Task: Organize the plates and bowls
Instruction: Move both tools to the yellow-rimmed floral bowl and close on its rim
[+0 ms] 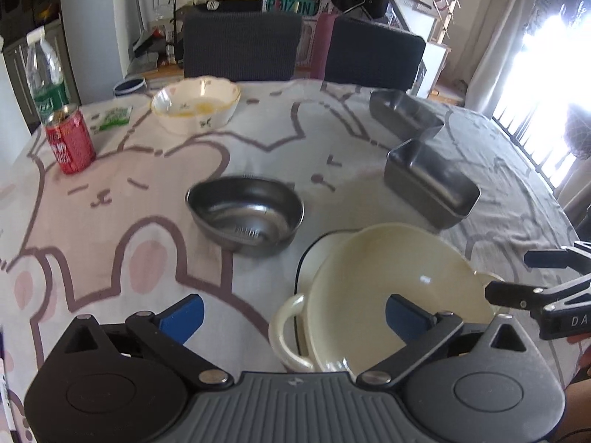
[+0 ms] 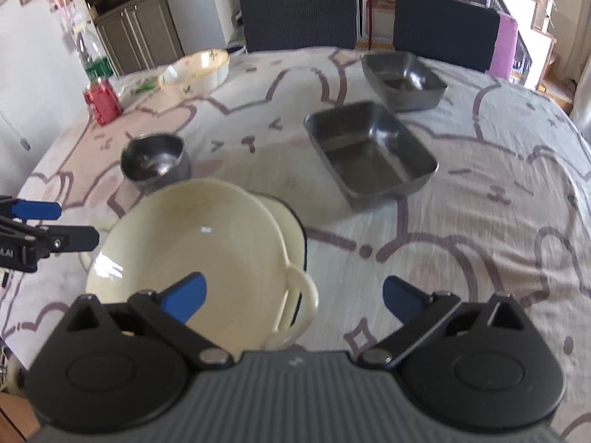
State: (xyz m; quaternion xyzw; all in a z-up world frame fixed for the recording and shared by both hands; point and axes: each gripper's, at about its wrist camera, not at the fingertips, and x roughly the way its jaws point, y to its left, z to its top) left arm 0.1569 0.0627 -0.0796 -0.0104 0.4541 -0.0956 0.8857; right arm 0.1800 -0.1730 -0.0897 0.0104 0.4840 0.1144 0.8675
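1. Hovering tilted downward near the table's [image 2: 480,192] near edge: left gripper [image 1: 293,317], jaws spread wide, gripping nothing.
2. Angling down just alongside: right gripper [image 2: 293,301], jaws likewise wide apart and empty, blue fingertips [image 2: 184,297] hanging over the cream bowl [image 2: 192,243].
3. Sitting nested in a cream handled dish [image 2: 295,291], apparently tilted.
4. Lying toward the middle: round steel bowl [image 1: 245,214]; two steel trays [image 2: 369,151] toward the far right edge.
5. Standing near the far left corner: floral bowl [image 1: 195,105].
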